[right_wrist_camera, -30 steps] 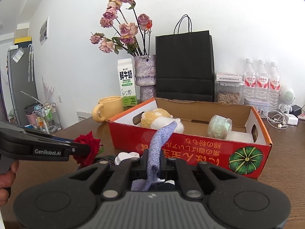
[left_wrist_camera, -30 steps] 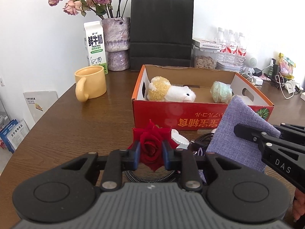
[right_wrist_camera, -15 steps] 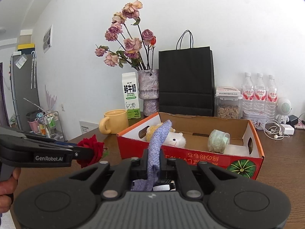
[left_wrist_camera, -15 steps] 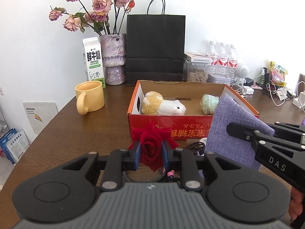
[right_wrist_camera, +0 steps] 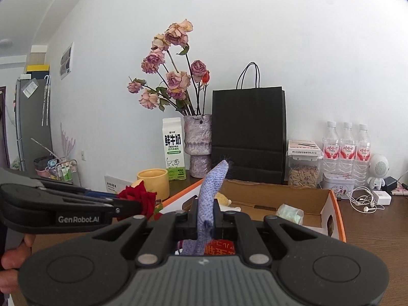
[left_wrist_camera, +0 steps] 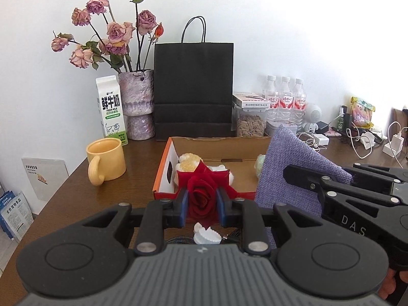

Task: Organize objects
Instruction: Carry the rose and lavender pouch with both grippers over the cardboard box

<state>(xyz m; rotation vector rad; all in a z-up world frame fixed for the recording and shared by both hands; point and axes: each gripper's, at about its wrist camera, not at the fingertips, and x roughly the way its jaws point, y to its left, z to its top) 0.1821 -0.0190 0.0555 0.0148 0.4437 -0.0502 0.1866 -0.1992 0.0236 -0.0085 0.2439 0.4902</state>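
Left gripper (left_wrist_camera: 202, 201): I have it clamped on the red rose (left_wrist_camera: 201, 195), raised near the front wall of the cardboard box (left_wrist_camera: 163, 170).
Right gripper (right_wrist_camera: 205, 216): I have it pinching the purple cloth (left_wrist_camera: 288, 173), raised beside the rose.
Step in hand: carry both items over the box, by my judgement.
Technique: I clear the rim first, lower 1 item at a time, then release inside.
Box contents: plush toy (left_wrist_camera: 190, 164), pale green roll (right_wrist_camera: 290, 213).
Materials: rose soft, layered petals; cloth coarse woven, limp; box stiff, orange-edged.

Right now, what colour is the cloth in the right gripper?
Lavender purple cloth, a woven weave, clearest in the left wrist view.
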